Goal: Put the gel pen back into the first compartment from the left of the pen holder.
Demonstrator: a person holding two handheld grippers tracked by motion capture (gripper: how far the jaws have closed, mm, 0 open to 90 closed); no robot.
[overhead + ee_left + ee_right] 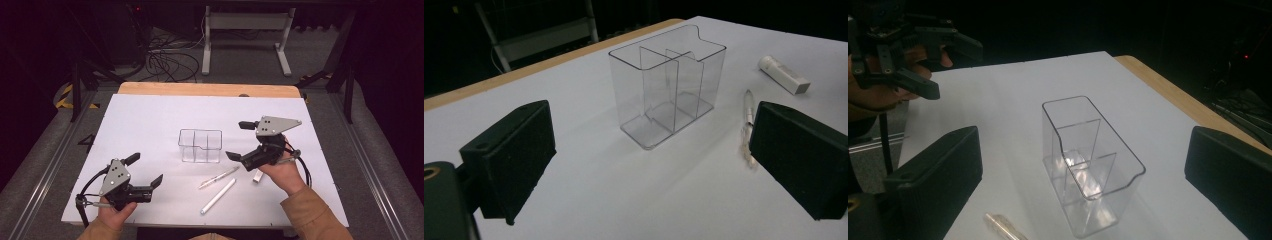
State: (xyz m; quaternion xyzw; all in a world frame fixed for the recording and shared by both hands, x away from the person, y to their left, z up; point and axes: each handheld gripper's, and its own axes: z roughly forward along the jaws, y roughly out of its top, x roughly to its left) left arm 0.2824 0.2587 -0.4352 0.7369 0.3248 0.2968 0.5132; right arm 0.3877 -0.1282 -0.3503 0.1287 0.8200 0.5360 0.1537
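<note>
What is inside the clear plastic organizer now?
The clear plastic organizer holds nothing; through its walls only its own dividers and base show. No part of its compartments is covered.

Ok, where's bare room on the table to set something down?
Free: the far strip between the clear organizer and the wooden edge, and the patch between the left tongs and the organizer. Crowded: in front of the organizer, where a pen, white tube and small cap lie by the right tongs.
</note>
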